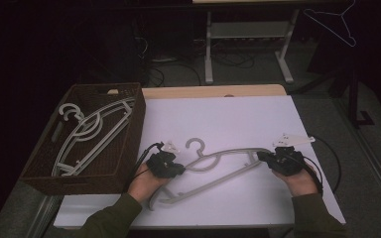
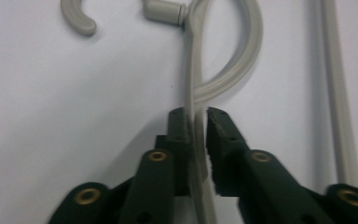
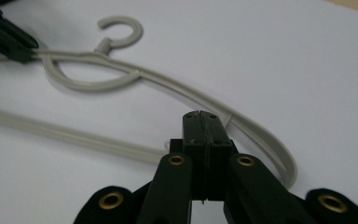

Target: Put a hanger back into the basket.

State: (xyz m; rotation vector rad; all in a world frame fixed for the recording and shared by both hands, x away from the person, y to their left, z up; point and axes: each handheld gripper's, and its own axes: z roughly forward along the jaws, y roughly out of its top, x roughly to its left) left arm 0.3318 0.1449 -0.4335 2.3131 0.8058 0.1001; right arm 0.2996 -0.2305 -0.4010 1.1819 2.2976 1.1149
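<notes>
Pale grey plastic clothes hanger (image 1: 213, 168) lying flat on the white tabletop (image 1: 218, 119), hook pointing away from the person, sloping from the lower left up to the right. Black two-jaw left gripper (image 1: 178, 168) at the hanger's upper arm just left of the neck loop; in the left gripper view, left gripper (image 2: 196, 122) with jaws nearly together, pinching the thin grey strip of the hanger (image 2: 193, 84) between them, curved loop and hook end just beyond the tips. Black two-jaw right gripper (image 1: 264, 156) at the hanger's right end, touching or just beside it in the high view. In the right gripper view, right gripper (image 3: 206, 114) with jaws pressed together, pads meeting along a straight seam, nothing seen between them; hanger's rounded shoulder (image 3: 261, 135) running just beside and behind the tips, contact hard to tell. Farther off in that view, hook and loop, with the other gripper's jaws on the arm at upper left. Dark brown woven rectangular basket (image 1: 129, 148) at the table's left edge, just beside the person's left hand (image 1: 146, 184), holding several more grey hangers (image 1: 89, 134). Right hand (image 1: 302, 181) near the table's right edge.
</notes>
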